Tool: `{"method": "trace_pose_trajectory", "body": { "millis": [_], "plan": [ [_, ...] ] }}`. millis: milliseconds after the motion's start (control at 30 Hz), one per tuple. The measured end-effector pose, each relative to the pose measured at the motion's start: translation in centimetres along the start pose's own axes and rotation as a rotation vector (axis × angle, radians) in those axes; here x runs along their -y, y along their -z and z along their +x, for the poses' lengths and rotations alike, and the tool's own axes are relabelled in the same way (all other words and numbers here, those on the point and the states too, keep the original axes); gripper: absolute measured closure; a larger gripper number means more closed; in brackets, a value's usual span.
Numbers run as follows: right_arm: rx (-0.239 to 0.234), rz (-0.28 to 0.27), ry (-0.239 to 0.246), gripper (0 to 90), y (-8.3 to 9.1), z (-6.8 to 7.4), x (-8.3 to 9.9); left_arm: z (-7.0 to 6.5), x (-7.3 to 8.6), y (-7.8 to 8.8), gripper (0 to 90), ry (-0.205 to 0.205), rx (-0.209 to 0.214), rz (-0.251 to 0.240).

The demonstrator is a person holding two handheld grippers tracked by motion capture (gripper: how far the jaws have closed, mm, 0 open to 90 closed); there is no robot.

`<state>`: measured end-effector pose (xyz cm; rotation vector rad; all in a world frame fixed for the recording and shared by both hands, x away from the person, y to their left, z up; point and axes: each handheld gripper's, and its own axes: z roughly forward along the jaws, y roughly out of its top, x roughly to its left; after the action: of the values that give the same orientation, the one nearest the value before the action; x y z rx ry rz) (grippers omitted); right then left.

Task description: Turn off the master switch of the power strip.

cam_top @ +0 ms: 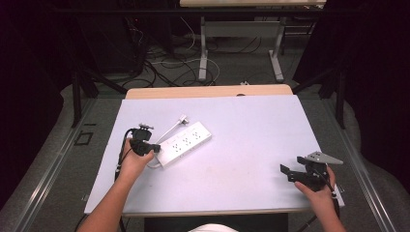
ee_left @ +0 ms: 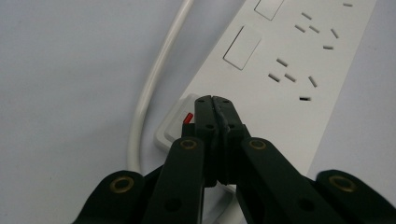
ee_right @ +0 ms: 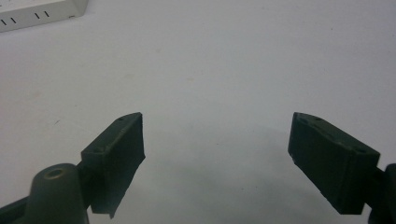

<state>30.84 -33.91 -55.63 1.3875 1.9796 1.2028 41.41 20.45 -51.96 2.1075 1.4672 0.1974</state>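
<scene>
A white power strip (cam_top: 184, 142) with several sockets lies at an angle on the left half of the white table top (cam_top: 251, 121). Its white cable (cam_top: 169, 131) runs to a plug (cam_top: 182, 119) just behind it. My left gripper (cam_top: 154, 147) hovers at the strip's near left end. In the left gripper view my left gripper (ee_left: 214, 100) is shut with nothing between its jaws, its tips over the power strip (ee_left: 285, 70) beside the red switch (ee_left: 188, 117). My right gripper (cam_top: 291, 167) stands open near the front right corner. In the right gripper view my right gripper (ee_right: 217, 140) is empty above bare table.
A corner of the power strip (ee_right: 42, 11) shows far off at the upper left of the right gripper view. The cable (ee_left: 154, 84) curves along the strip's side. Beyond the table are floor cables (cam_top: 169, 67) and the legs of another table (cam_top: 203, 53).
</scene>
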Motion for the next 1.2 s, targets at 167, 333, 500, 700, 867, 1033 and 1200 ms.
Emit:
{"method": "trace_pose_trajectory", "body": {
  "millis": [167,333,500,700,867,1033,1200],
  "plan": [
    [0.001,0.001,-0.002,17.8,-0.04,-0.04,0.01,0.15,-0.04,0.04,90.0,0.003,-0.005,-0.018],
    [0.011,-0.008,-0.002,17.8,-0.04,-0.01,0.01,0.08,-0.08,0.13,90.0,0.003,-0.014,-0.02],
    [0.002,0.001,-0.007,17.8,-0.01,-0.03,0.02,0.03,-0.11,0.15,90.0,0.005,-0.013,-0.022],
    [0.009,-0.006,-0.002,17.8,-0.04,-0.04,0.02,-0.08,-0.21,0.14,90.0,0.005,-0.013,-0.016],
    [0.002,0.0,0.01,17.8,0.0,-0.19,0.03,-0.07,-0.31,0.17,89.3,0.0,-0.005,-0.007],
    [0.002,0.0,0.009,17.8,0.0,-0.2,0.04,-0.13,-0.37,0.16,87.5,-0.003,-0.001,-0.002],
    [0.002,-0.001,0.005,17.8,0.01,-0.18,0.02,-0.14,-0.38,0.15,83.3,-0.004,0.003,-0.008]
  ]
}}
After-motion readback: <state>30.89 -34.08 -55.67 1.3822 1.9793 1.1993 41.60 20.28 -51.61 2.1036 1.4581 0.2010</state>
